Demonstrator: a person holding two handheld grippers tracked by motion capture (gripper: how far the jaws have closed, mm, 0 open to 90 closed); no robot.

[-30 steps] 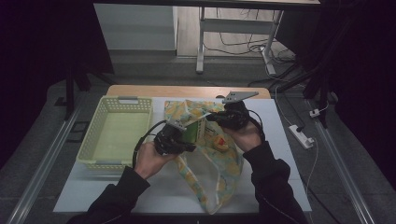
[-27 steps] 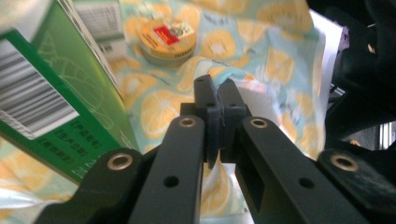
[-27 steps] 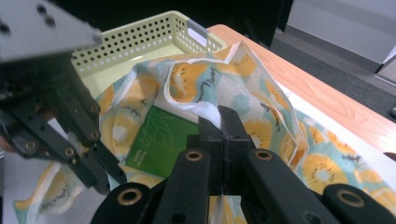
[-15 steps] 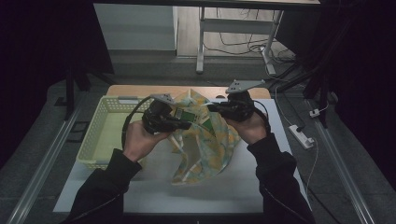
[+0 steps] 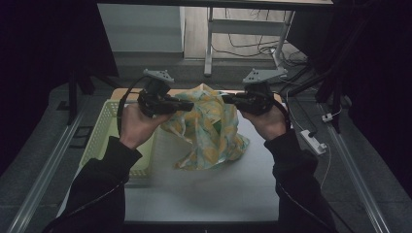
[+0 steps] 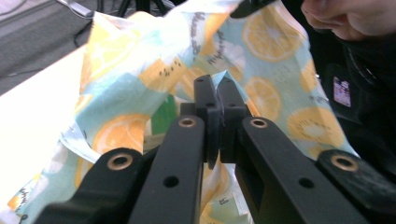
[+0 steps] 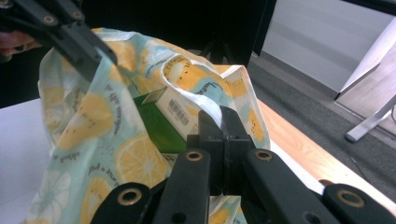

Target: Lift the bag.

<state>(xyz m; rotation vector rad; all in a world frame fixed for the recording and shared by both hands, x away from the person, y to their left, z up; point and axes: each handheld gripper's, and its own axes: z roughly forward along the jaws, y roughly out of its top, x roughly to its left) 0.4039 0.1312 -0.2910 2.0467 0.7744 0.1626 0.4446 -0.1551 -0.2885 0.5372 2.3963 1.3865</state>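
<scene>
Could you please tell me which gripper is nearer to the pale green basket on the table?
Left. The left gripper hangs beside the basket, by its far right corner, shut on the fruit-print bag. The right gripper grips the bag's other side, farther right.

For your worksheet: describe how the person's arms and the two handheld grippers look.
Both arms wear dark long sleeves. The left gripper and right gripper are black, each topped by a grey three-cornered plate and trailing a black cable. Brass-coloured rivets dot the jaws.
</scene>
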